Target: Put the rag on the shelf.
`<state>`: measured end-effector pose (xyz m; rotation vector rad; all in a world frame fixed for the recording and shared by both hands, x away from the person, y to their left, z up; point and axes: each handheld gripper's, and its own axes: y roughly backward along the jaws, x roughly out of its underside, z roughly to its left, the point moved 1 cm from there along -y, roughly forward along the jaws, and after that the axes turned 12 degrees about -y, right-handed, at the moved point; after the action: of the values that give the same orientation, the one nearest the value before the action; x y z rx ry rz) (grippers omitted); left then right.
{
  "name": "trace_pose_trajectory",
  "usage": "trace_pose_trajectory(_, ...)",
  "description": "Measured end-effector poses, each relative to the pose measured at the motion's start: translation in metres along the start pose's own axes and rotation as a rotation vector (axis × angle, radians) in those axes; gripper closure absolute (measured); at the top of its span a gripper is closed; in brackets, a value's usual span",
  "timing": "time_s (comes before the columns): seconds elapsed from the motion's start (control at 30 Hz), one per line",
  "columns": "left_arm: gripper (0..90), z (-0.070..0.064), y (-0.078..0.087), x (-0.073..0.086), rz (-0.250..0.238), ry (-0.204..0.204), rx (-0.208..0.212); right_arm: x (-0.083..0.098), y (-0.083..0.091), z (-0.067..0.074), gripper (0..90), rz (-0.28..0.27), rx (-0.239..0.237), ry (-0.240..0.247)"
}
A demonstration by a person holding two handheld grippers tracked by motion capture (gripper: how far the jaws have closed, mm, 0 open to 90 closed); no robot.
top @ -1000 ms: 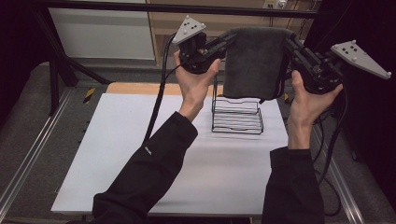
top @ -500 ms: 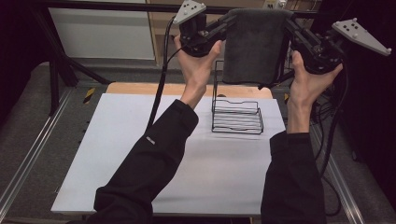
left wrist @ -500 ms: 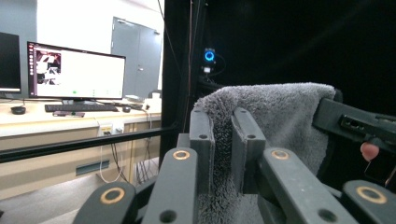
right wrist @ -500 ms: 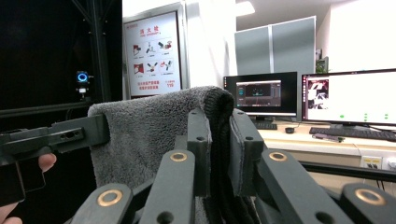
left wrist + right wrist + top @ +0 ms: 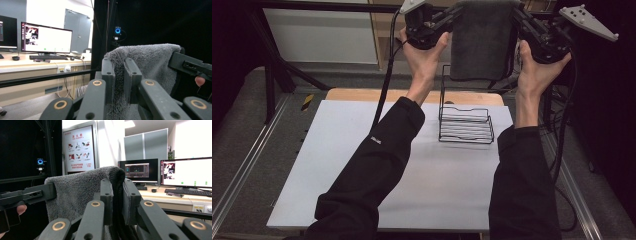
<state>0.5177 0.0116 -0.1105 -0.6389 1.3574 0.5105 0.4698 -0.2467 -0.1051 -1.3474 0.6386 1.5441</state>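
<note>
A dark grey towel (image 5: 482, 40) hangs folded between both hands, high above the table. My left gripper (image 5: 456, 11) is shut on its left top corner, and my right gripper (image 5: 518, 12) is shut on the right top corner. In the left gripper view the fluffy towel (image 5: 150, 65) is pinched between my jaws (image 5: 119, 75), with the other gripper at its far end. The right gripper view shows the towel (image 5: 75, 192) clamped in my jaws (image 5: 117, 195) by its thick folded edge. Below the towel, a black wire rack (image 5: 464, 122) stands on the white table (image 5: 337, 165).
The wire rack has a tall back frame and sits at the table's far right. A wooden strip (image 5: 362, 94) runs along the far edge. Metal rails flank the table on both sides. Monitors and desks (image 5: 45, 42) lie beyond.
Both hands have lifted the towel higher and carried it farther from me; it now hangs over the rack's back frame with its top at the picture's edge.
</note>
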Motion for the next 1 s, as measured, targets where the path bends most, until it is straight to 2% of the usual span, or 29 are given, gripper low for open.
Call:
trace_pose_trajectory(0.1,80.3,0.003,-0.002,0.007,0.011,-0.004,-0.004,0.004,-0.005,-0.004,81.2,0.02,0.011,0.008)
trace_pose_trajectory(0.23,80.3,0.01,-0.004,0.016,0.028,0.019,-0.004,0.013,-0.009,-0.006,81.1,0.035,0.01,0.023)
trace_pose_trajectory(0.37,80.3,0.012,-0.007,0.025,0.057,0.005,-0.003,0.021,-0.011,-0.012,81.1,0.069,0.018,0.016)
trace_pose_trajectory(0.53,80.3,0.015,-0.01,0.032,0.072,0.008,0.004,0.026,-0.012,-0.015,81.2,0.081,0.023,0.018)
trace_pose_trajectory(0.7,80.3,0.015,-0.012,0.039,0.103,-0.007,0.001,0.035,-0.015,-0.021,81.1,0.101,0.032,0.011)
trace_pose_trajectory(1.0,80.3,0.01,-0.01,0.063,0.142,0.0,0.037,0.057,-0.006,-0.033,81.1,0.146,0.045,-0.013)
